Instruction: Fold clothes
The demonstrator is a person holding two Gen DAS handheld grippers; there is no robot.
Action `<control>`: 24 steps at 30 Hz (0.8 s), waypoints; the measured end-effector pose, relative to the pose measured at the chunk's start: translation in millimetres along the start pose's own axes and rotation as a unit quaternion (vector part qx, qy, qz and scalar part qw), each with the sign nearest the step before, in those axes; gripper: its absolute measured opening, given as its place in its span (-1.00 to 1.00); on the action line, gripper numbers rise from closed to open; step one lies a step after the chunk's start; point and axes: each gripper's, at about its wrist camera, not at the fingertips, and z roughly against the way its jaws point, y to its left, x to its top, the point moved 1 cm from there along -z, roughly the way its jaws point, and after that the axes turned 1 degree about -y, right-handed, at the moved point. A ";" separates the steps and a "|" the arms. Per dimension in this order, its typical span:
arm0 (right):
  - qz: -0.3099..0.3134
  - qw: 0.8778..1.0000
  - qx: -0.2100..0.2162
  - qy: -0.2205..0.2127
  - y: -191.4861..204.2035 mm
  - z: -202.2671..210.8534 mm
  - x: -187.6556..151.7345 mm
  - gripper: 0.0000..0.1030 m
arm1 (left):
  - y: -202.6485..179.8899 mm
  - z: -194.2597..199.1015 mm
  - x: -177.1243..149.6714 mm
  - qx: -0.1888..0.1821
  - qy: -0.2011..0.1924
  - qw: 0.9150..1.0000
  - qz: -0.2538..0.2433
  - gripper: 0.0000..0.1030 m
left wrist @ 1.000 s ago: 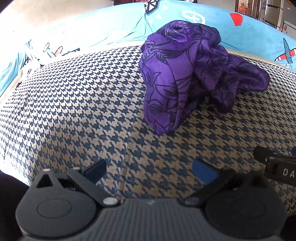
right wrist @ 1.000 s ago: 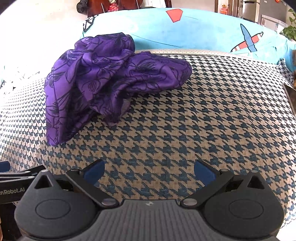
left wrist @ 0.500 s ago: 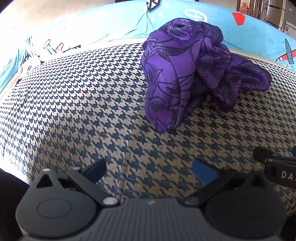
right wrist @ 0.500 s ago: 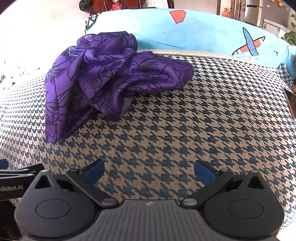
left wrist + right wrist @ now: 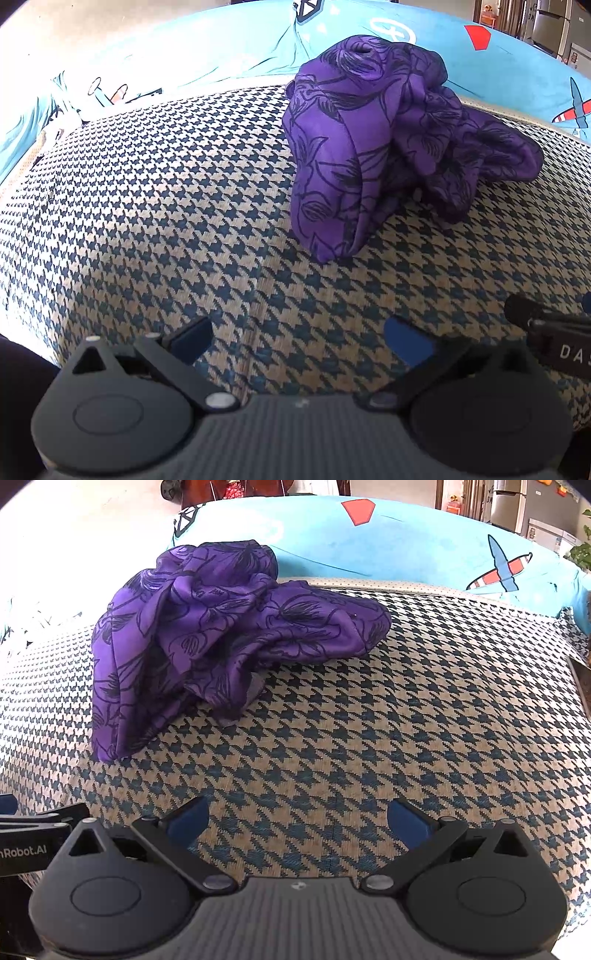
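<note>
1. Left wrist view: the left gripper hovers low over the houndstooth cover, its blue-padded fingers spread wide and holding nothing.
2. A crumpled purple floral garment lies in a heap on the far right of the cover, its nearest fold hanging down toward the camera, well apart from the fingers.
3. Over the past second the heap has grown slightly larger in this view, so the gripper is easing toward it, though not yet within reach.
4. Right wrist view: the right gripper is likewise spread and empty, with the garment at far left; the approach here matches.
5. A turquoise printed sheet runs along the far edge behind the cover.
6. Part of the other tool shows at each view's near edge, so the two grippers travel side by side.
7. Judged from this, folding has not begun: the garment is still bunched, and the next step is likely to find and pinch an edge or corner to spread it flat.
</note>
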 end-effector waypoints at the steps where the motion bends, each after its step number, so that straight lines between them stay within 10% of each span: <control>1: 0.000 1.000 0.000 0.001 -18.2 -26.5 24.2 1.00 | 1.1 0.1 -1.0 -0.001 0.000 1.000 -0.001 1.00; 9: 0.000 1.000 0.004 0.000 -20.9 -8.6 23.5 1.00 | 6.4 4.8 -3.2 -0.004 0.000 1.000 -0.007 1.00; 24: 0.003 1.000 0.008 0.005 -136.6 -118.1 141.9 1.00 | 16.6 10.0 -12.8 -0.017 -0.002 1.000 -0.026 1.00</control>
